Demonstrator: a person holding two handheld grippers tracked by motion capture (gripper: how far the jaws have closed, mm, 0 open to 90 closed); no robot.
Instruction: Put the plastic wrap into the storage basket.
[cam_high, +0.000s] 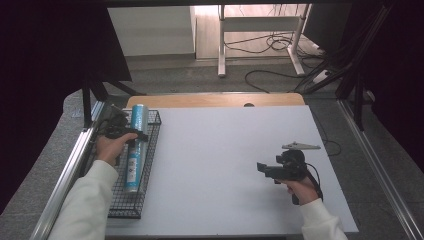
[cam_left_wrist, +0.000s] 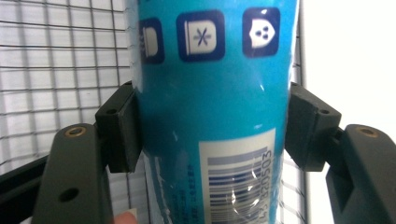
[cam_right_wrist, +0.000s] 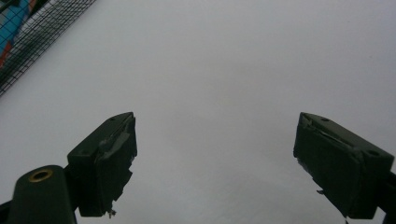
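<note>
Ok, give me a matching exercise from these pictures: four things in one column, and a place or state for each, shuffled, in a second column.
Things:
1. blue roll
2. wire basket
3. left gripper
4. right gripper

Places or states:
A. jaws apart over bare white tabletop, nothing between them
B. at the table's left edge, black mesh
C. lying lengthwise in the basket
D. pads pressed on both sides of the roll

Pairs: 1-C, 2-B, 3-D, 4-A
</note>
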